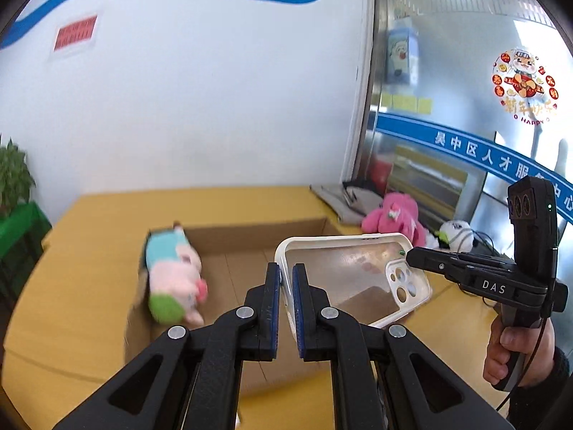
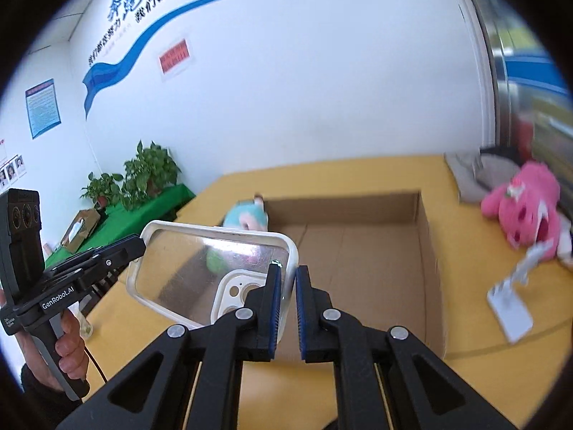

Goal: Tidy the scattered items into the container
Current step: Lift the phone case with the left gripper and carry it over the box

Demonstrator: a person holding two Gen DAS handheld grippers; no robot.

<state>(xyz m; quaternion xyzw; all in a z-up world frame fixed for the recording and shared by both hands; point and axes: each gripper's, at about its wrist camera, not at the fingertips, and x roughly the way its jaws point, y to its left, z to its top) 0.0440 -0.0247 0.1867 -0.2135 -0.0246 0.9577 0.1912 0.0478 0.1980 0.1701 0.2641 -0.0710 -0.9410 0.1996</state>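
Left gripper [image 1: 286, 308] nearly closed, pads pinching one end of the clear phone case [image 1: 352, 274]. Right gripper [image 2: 285, 310] likewise clamped on the opposite, camera-cutout end of the case [image 2: 215, 272]. Held in the air above the open cardboard box [image 2: 426, 236]. Pastel plush [image 1: 173, 274] leaning on the box's left wall.

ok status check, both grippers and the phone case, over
Left gripper and right gripper both shut on clear white-rimmed phone case, one at each end. Case held over open cardboard box. Pastel plush toy at box's left wall; drop path looks clear.
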